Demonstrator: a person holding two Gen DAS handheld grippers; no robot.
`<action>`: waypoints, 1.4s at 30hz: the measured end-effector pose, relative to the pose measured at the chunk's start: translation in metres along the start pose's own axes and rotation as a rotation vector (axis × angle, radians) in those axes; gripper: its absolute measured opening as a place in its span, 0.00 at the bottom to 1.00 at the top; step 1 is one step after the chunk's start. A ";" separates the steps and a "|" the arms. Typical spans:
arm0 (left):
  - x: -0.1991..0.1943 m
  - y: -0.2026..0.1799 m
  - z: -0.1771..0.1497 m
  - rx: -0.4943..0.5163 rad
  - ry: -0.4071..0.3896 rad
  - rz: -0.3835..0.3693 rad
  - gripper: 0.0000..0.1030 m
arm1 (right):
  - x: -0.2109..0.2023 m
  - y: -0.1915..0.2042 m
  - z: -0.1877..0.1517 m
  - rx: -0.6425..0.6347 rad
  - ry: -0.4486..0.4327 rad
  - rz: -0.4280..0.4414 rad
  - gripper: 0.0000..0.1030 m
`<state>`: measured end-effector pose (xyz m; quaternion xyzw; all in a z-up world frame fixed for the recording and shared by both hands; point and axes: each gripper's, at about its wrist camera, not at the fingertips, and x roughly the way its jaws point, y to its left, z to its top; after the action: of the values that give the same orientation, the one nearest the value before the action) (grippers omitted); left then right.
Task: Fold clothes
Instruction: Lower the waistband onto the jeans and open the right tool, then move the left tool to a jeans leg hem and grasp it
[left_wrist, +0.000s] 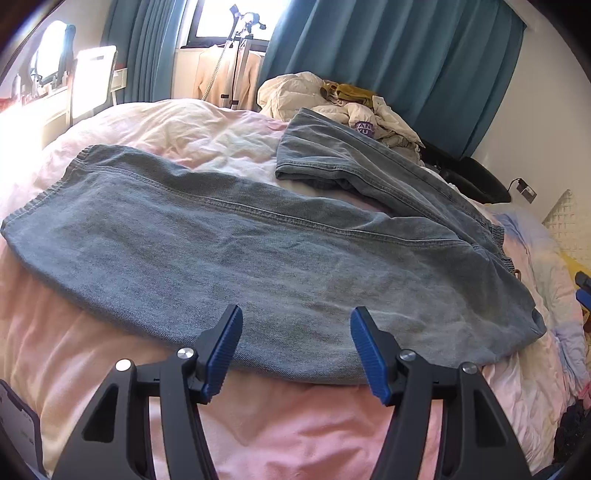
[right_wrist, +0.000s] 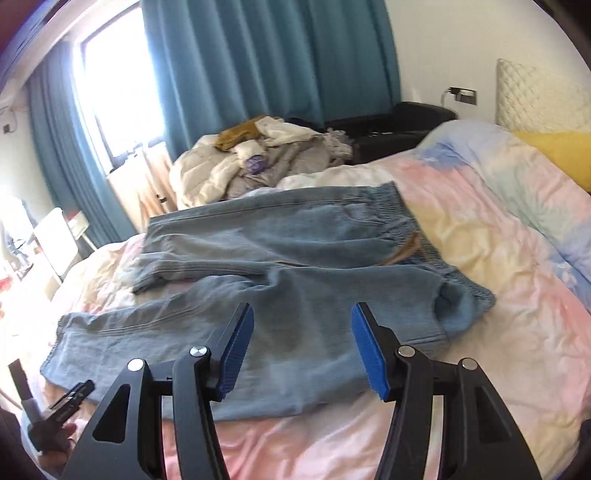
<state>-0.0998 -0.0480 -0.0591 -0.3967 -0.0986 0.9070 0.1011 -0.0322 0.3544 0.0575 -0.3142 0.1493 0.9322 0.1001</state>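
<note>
A pair of light blue denim trousers (left_wrist: 229, 243) lies spread on the pink bed cover (left_wrist: 280, 424), legs apart, elastic waistband to the right. My left gripper (left_wrist: 295, 317) is open and empty, its blue pads over the near edge of the near leg. In the right wrist view the trousers (right_wrist: 295, 295) lie with the waistband (right_wrist: 417, 236) at the right. My right gripper (right_wrist: 303, 314) is open and empty, just above the near leg close to the waist. The left gripper shows at the lower left of the right wrist view (right_wrist: 66, 406); its jaws are not clear there.
A heap of unfolded clothes (left_wrist: 343, 103) sits at the far side of the bed, also in the right wrist view (right_wrist: 258, 158). Teal curtains (left_wrist: 406, 55) hang behind. A yellow pillow (right_wrist: 561, 151) and quilted headboard (right_wrist: 535, 96) are at the right. A white chair (left_wrist: 92, 81) stands far left.
</note>
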 end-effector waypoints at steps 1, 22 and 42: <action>0.000 0.001 -0.001 -0.003 0.000 -0.004 0.61 | 0.003 0.018 -0.003 -0.004 -0.008 0.043 0.54; 0.102 -0.002 0.097 -0.057 0.004 0.034 0.61 | 0.122 0.065 -0.074 -0.011 0.146 0.205 0.54; 0.244 -0.032 0.174 0.068 -0.004 0.232 0.21 | 0.178 0.015 -0.071 0.246 0.234 0.274 0.54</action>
<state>-0.3873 0.0297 -0.1053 -0.3999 -0.0215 0.9163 0.0087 -0.1357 0.3327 -0.1027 -0.3823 0.3137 0.8691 -0.0082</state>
